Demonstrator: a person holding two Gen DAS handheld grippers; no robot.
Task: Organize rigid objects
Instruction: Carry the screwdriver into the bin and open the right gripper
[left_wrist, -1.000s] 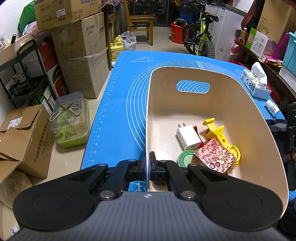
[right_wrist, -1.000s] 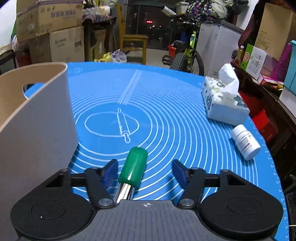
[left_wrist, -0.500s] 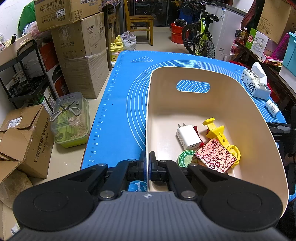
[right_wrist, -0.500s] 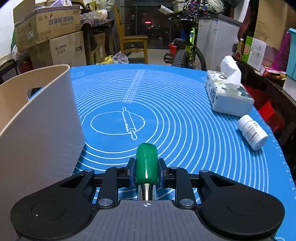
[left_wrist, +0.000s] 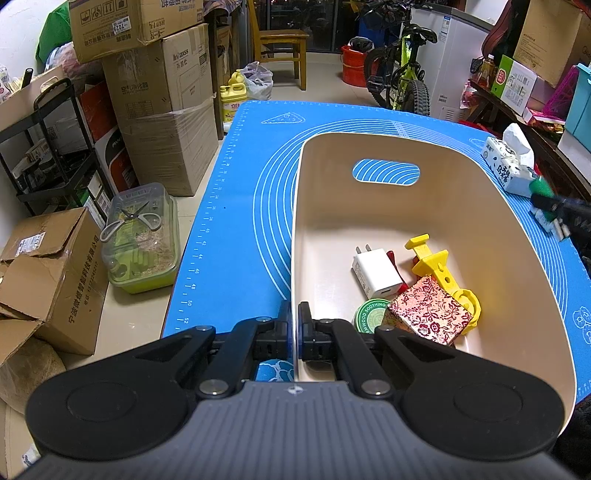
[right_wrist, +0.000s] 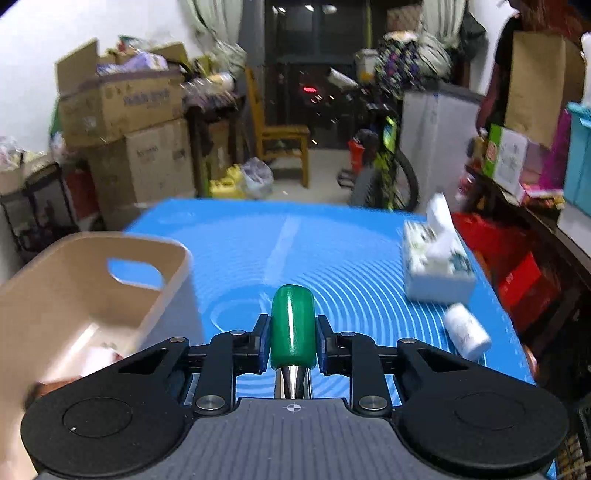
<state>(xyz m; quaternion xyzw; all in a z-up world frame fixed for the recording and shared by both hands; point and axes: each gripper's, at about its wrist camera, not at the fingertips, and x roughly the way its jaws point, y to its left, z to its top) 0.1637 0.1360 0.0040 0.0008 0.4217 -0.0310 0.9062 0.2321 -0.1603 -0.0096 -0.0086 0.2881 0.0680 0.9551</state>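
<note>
- The left hand-held gripper was clenched on the near wall of the beige bin, one finger outside and one inside the rim.
- The bin stood on the blue mat that covered the worktop, its cut-out handle at the far end.
- Inside the bin lay a white charger, a yellow plastic piece, a red patterned box and a green round tin, all gathered toward the near end and touching or overlapping one another.
- The right hand-held gripper was grasping the green-handled tool by its handle, the pads pressed on both sides; a shiny metal shaft ran back toward the camera.
- The tool was held clear above the mat, to the right of the bin; the right wrist view was blurred.
- On the mat's right side sat a tissue pack, and a white bottle lay on its side just nearer than it.
- In the left wrist view the green handle showed at the far right edge, near the tissue pack.
</note>
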